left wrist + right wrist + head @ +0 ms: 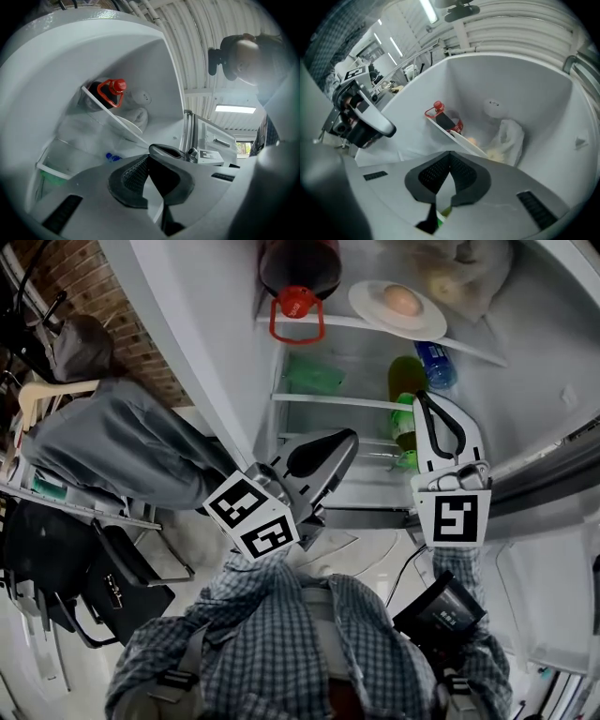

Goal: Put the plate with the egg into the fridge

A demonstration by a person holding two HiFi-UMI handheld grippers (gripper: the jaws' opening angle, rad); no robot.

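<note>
A white plate [375, 307] with a brown egg [402, 300] on it rests on the fridge's upper glass shelf [328, 322]. It stands to the right of a dark bottle with a red cap and handle [298, 306]. My left gripper [349, 437] hangs shut and empty in front of the lower shelves, below the bottle. To its right my right gripper [421, 397] is shut and empty too, under the plate and apart from it. The right gripper view shows the plate [461, 138], the egg [472, 140] and the bottle [447, 119] beyond my shut right gripper [450, 157].
A plastic bag [459, 273] lies behind the plate. Green bottles [405, 390], a blue-capped bottle [436, 362] and a green item [314, 376] fill the lower shelves. The fridge door [553, 587] stands open at the right. Chairs with grey cloth [122, 442] and a black bag [122, 592] are left.
</note>
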